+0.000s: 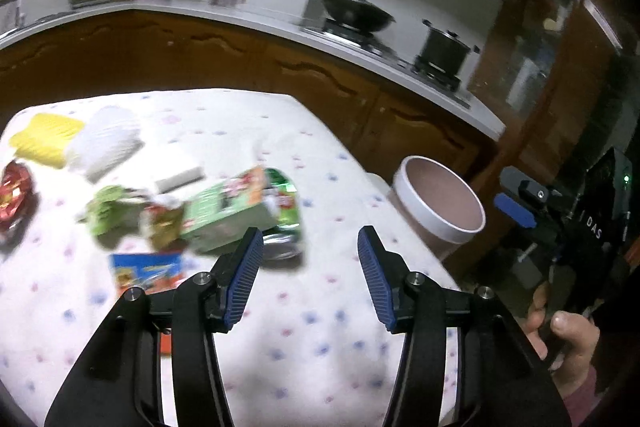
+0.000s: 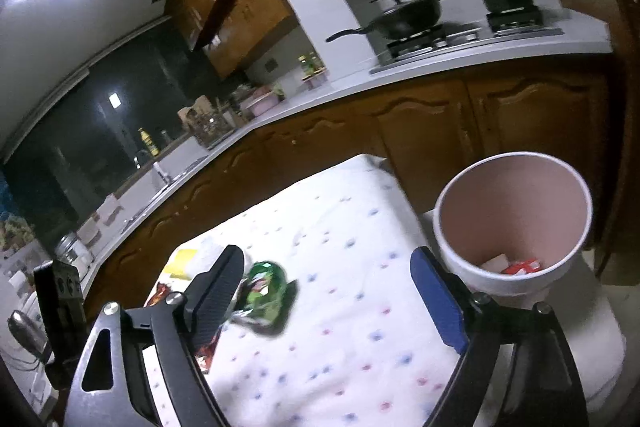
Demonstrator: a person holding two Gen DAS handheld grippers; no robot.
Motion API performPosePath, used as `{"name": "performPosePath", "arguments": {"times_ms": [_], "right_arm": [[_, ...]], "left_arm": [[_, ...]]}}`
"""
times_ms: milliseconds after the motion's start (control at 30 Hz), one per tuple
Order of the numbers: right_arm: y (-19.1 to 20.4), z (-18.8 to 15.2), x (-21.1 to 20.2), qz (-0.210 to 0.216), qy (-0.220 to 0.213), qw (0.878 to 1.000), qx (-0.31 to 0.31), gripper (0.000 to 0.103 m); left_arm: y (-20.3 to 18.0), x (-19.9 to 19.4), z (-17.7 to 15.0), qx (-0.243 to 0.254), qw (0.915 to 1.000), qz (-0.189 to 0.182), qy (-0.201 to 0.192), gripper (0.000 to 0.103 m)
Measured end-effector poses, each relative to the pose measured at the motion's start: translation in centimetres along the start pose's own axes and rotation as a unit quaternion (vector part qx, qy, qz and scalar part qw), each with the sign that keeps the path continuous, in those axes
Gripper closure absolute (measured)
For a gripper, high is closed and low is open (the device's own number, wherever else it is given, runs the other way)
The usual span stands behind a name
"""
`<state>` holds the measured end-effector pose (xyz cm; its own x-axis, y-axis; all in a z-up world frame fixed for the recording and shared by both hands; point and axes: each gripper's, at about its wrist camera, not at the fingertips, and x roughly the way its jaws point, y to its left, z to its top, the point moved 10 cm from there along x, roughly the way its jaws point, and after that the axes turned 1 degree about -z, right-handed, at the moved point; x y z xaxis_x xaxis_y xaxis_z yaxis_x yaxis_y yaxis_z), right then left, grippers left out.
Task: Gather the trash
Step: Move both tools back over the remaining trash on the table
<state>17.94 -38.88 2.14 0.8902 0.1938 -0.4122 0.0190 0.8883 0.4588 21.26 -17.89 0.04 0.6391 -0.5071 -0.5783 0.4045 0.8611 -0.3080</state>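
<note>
From my left gripper the spotted tablecloth lay bare ahead and rightward to the bin beside the table's edge. To its left the way was crowded (green carton, crushed can, wrappers). The bin's mouth stood unobstructed.

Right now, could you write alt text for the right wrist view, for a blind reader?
The open, empty right gripper hovers over a dotted tablecloth, beside a white bin that holds some wrappers. A crushed green can lies ahead; behind is a kitchen counter.
</note>
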Motion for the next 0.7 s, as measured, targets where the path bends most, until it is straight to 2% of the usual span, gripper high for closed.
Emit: {"name": "performPosePath", "arguments": {"times_ms": [467, 600, 700], "right_arm": [[7.3, -5.3, 3.0, 0.046, 0.052, 0.997, -0.044, 0.015], [8.7, -6.5, 3.9, 0.050, 0.063, 0.995, -0.051, 0.015], [9.6, -7.2, 4.5, 0.053, 0.070, 0.995, -0.055, 0.015]], "left_arm": [[9.1, -4.9, -2.6, -0.052, 0.9962, 0.069, -0.015, 0.053], [10.5, -5.5, -3.0, -0.059, 0.9951, 0.078, -0.014, 0.053], [11.3, -5.6, -3.3, -0.065, 0.9942, 0.085, -0.013, 0.049]]}}
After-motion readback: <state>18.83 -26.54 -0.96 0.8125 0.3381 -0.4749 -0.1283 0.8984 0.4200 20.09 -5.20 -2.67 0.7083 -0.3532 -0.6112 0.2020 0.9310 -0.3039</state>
